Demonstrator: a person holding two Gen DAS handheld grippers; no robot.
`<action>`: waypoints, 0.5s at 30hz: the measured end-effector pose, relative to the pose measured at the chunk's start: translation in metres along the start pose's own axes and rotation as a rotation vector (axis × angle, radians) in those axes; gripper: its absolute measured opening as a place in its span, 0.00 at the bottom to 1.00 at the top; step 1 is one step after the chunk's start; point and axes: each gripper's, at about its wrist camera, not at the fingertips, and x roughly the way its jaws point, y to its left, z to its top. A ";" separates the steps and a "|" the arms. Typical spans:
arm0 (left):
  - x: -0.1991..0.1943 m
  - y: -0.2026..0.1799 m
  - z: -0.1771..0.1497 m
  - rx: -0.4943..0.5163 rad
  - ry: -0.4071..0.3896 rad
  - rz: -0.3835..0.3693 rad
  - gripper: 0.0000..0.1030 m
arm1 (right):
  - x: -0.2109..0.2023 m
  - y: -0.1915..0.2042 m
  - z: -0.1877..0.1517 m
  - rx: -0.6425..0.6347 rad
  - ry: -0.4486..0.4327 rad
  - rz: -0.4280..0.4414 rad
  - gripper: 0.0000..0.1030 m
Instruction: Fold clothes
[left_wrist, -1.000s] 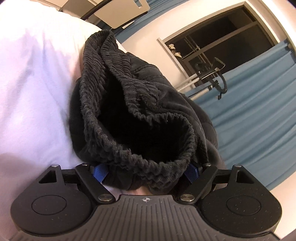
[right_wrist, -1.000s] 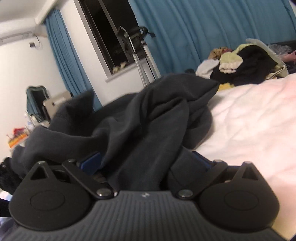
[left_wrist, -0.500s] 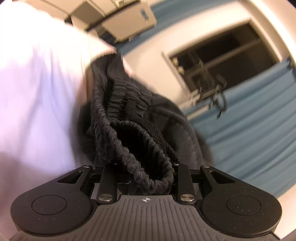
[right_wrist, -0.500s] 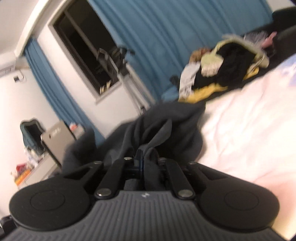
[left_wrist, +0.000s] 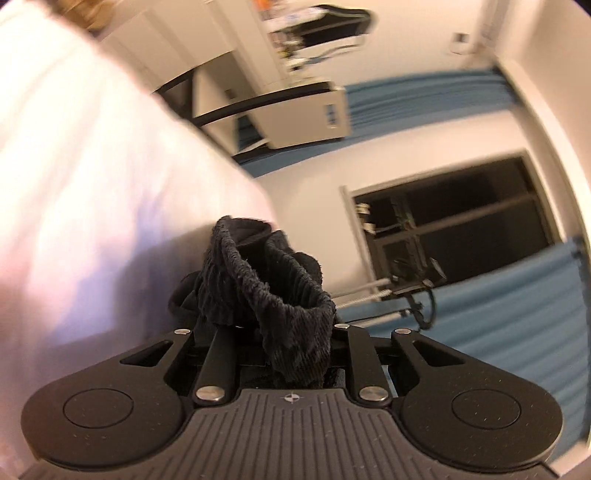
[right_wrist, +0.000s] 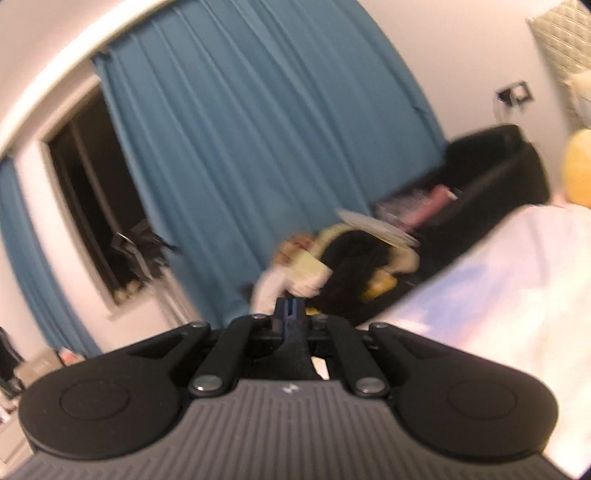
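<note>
White bed (right_wrist: 517, 295) surface lies open to the right. Clothes pile (right_wrist: 343, 258) and black sofa (right_wrist: 487, 177) obstruct beyond its far edge.

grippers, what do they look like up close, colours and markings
Both match. The left gripper has a grey ribbed centre plate with a small crosshair mark, two matte black round lobes with embossed circles, and black linkage bars on silver screws. The right gripper shows blue finger pads at the tip.
</note>
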 end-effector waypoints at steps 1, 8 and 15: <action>0.001 0.006 0.002 -0.027 0.010 0.018 0.22 | 0.001 -0.015 -0.006 0.010 0.021 -0.039 0.03; -0.002 0.021 -0.004 -0.108 0.040 0.114 0.27 | 0.013 -0.099 -0.040 0.114 0.161 -0.281 0.25; -0.021 0.014 -0.016 -0.041 0.044 0.175 0.50 | 0.008 -0.073 -0.051 0.218 0.282 -0.044 0.79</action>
